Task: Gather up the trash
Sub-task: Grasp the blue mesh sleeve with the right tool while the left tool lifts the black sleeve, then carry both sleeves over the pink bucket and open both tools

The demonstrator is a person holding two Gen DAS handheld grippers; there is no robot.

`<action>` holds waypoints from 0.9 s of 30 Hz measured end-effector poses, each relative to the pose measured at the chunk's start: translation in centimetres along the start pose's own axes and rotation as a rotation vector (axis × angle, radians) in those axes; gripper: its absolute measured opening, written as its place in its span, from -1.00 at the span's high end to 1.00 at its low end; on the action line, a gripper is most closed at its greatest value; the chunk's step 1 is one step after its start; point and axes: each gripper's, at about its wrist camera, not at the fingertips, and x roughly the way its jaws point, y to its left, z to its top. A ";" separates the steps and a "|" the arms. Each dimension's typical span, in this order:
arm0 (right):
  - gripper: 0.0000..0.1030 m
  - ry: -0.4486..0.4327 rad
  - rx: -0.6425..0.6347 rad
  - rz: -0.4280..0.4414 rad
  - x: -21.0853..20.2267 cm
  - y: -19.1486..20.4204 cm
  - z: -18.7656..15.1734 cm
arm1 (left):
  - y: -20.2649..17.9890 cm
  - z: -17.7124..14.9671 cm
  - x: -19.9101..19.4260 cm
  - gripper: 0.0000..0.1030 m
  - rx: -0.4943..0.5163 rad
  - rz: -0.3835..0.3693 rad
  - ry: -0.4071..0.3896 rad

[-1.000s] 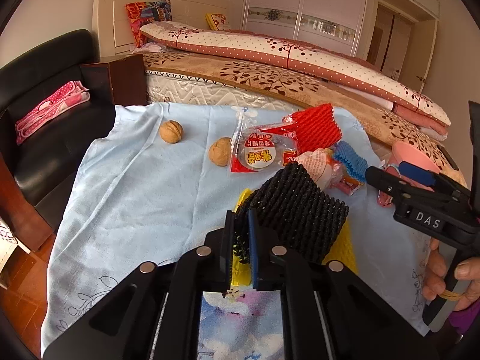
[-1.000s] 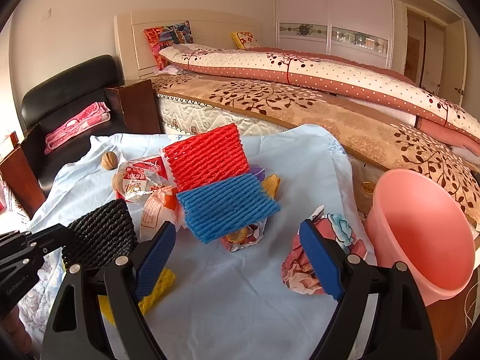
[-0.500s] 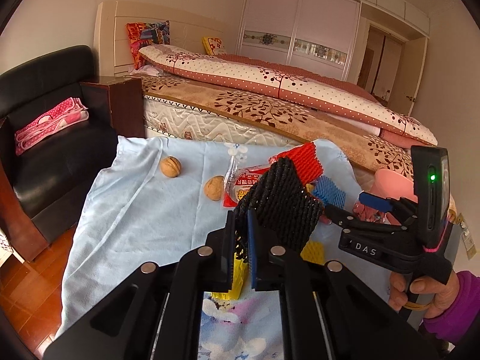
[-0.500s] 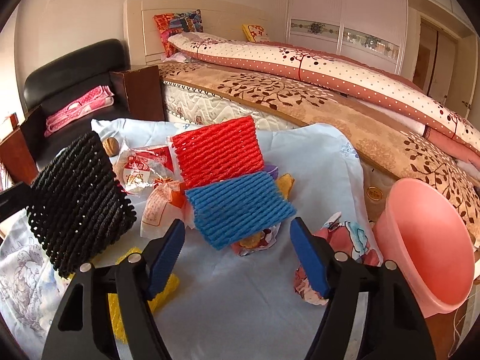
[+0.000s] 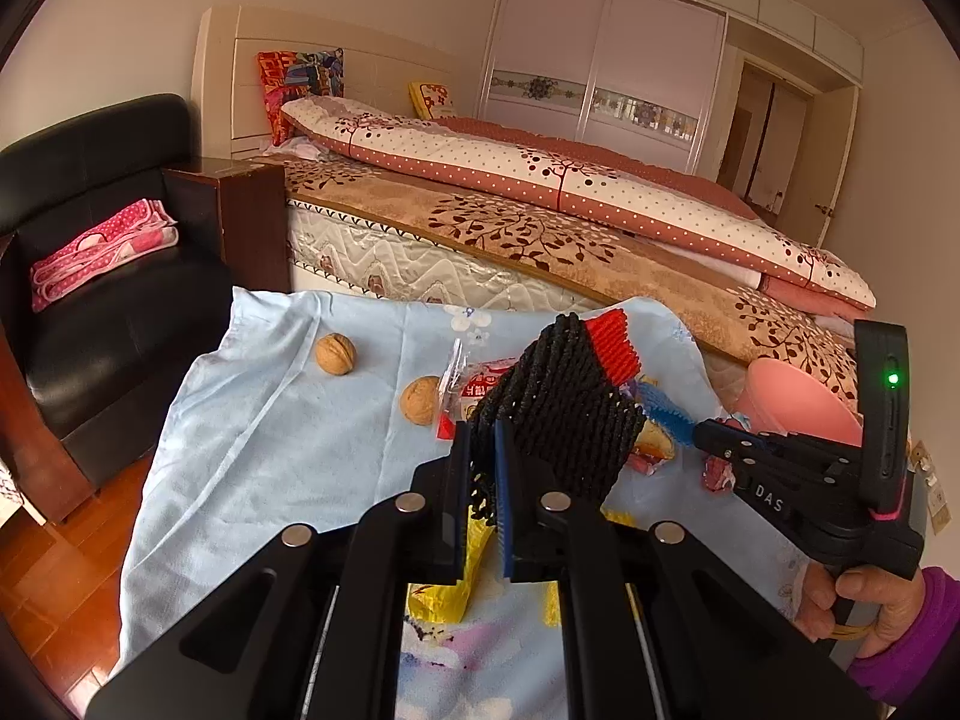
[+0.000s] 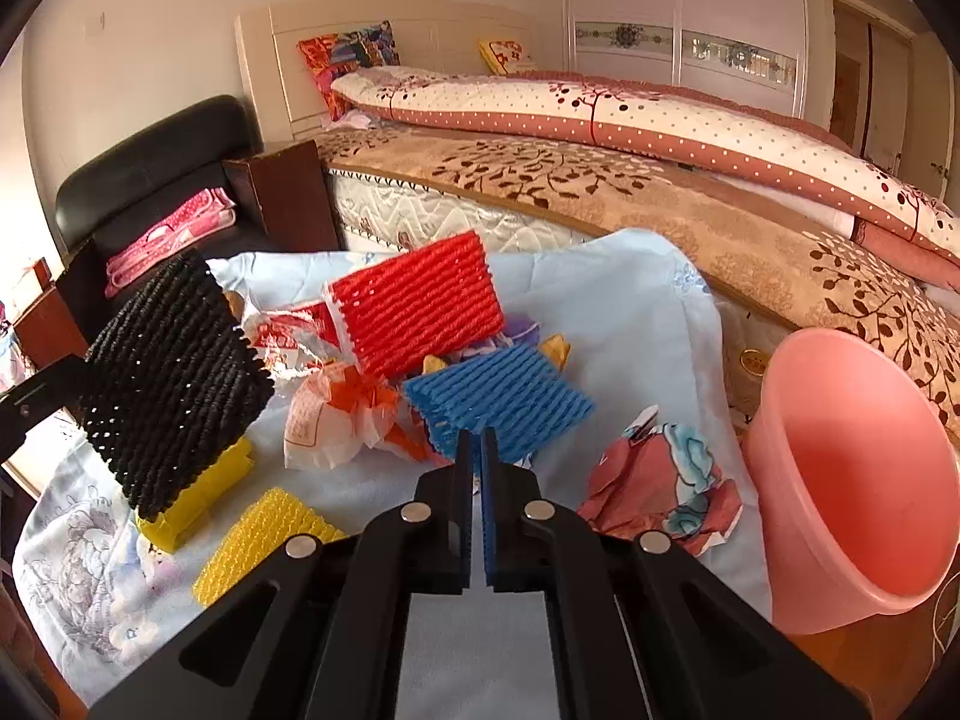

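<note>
My left gripper (image 5: pixel 483 450) is shut on a black foam net (image 5: pixel 558 420), which hangs above the table; the net also shows in the right wrist view (image 6: pixel 168 378). My right gripper (image 6: pixel 476 444) has its jaws closing tight on the near edge of a blue foam net (image 6: pixel 504 402), and the pads press on it. A red foam net (image 6: pixel 420 306) leans just behind the blue one. A pink bucket (image 6: pixel 858 468) stands at the table's right edge. In the left wrist view the right gripper (image 5: pixel 702 435) reaches in from the right.
A light blue cloth (image 5: pixel 270 450) covers the table. On it lie two walnuts (image 5: pixel 336 353), snack wrappers (image 6: pixel 336 414), two yellow foam nets (image 6: pixel 264 534) and a crumpled flowered paper (image 6: pixel 660 480). A bed stands behind the table and a black armchair (image 5: pixel 90 276) to the left.
The right jaws went from wide open to shut on the blue net's edge. The left gripper rose with the black net, lifting it off the yellow net.
</note>
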 end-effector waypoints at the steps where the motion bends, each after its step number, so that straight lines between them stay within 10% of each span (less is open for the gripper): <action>1: 0.97 -0.010 0.004 0.006 -0.5 -0.2 0.2 | -0.2 0.2 0.0 0.86 -0.002 -0.003 -0.003; 27: 0.97 -0.223 0.223 -0.144 -9.6 -11.5 2.9 | -16.0 5.7 4.5 0.86 0.121 -0.099 -0.076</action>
